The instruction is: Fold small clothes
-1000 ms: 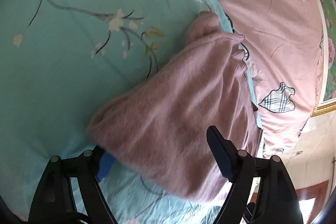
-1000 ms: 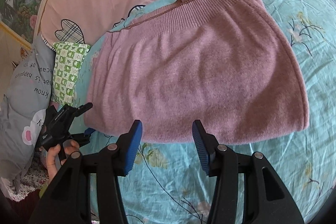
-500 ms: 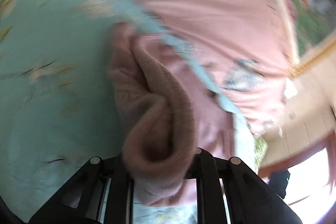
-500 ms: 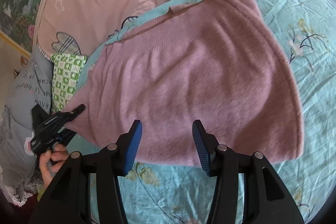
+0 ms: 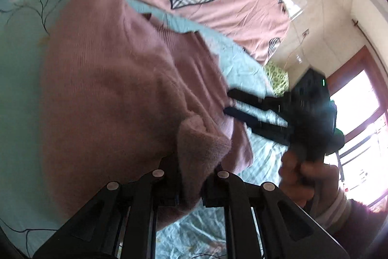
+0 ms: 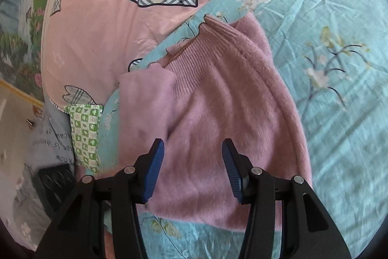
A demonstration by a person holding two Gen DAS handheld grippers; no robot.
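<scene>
A fuzzy mauve knit garment [image 6: 218, 118] with a ribbed waistband lies on the turquoise floral sheet [image 6: 339, 89]. Its left part is folded over onto the middle. My left gripper [image 5: 191, 176] is shut on a bunched corner of the garment [image 5: 109, 89] and holds it up over the rest. My right gripper [image 6: 191, 162] is open and empty, its blue pads just above the garment's near edge. In the left wrist view the right gripper [image 5: 245, 106] shows at the right, held in a hand, its tips at the garment's edge.
A pink cover [image 6: 101, 16] with plaid hearts lies beyond the sheet. A green checked cloth [image 6: 86, 135] and a grey printed pillow [image 6: 48, 142] sit at the left. A window [image 5: 359, 118] and a wall lie to the right in the left wrist view.
My left gripper shut on the garment's corner and carried it over the middle, folding that side. The right gripper stayed open and moved closer over the near edge.
</scene>
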